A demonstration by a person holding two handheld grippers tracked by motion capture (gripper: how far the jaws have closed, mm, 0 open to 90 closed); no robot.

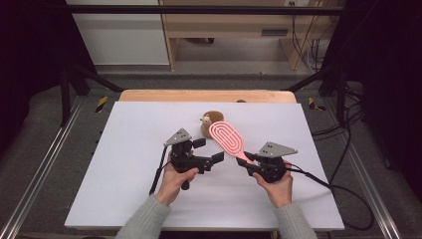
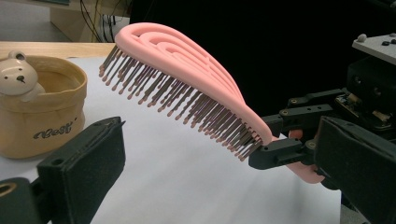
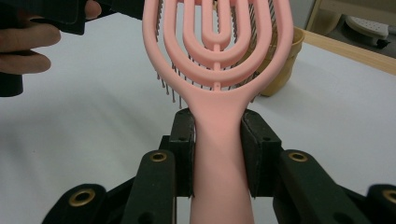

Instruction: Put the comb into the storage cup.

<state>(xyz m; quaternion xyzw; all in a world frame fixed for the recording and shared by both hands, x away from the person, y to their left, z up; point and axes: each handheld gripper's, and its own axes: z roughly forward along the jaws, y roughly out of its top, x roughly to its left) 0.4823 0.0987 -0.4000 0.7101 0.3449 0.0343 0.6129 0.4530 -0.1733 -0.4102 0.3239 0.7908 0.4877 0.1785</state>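
1. Right gripper (image 1: 247,163): its jaws are clamped on the handle of the pink hairbrush (image 1: 227,137), one pad on either side of the narrow neck just below the head, as the right gripper view shows (image 3: 219,154).
2. Hairbrush: held clear above the white worktop (image 1: 124,149), head tilted up and away, bristles facing down and toward the left gripper. It appears light and rigid plastic with an open looped back; the smooth handle could slip or pivot in the pads, so the neck is judged the best place to hold. The fine bristles would flex under load.
3. Left gripper (image 1: 209,151): jaws wide apart and empty, pointing toward the brush head.
4. Beyond: a small tan basket (image 2: 42,107) with a bear figure (image 2: 18,74) stands on the worktop behind the brush.
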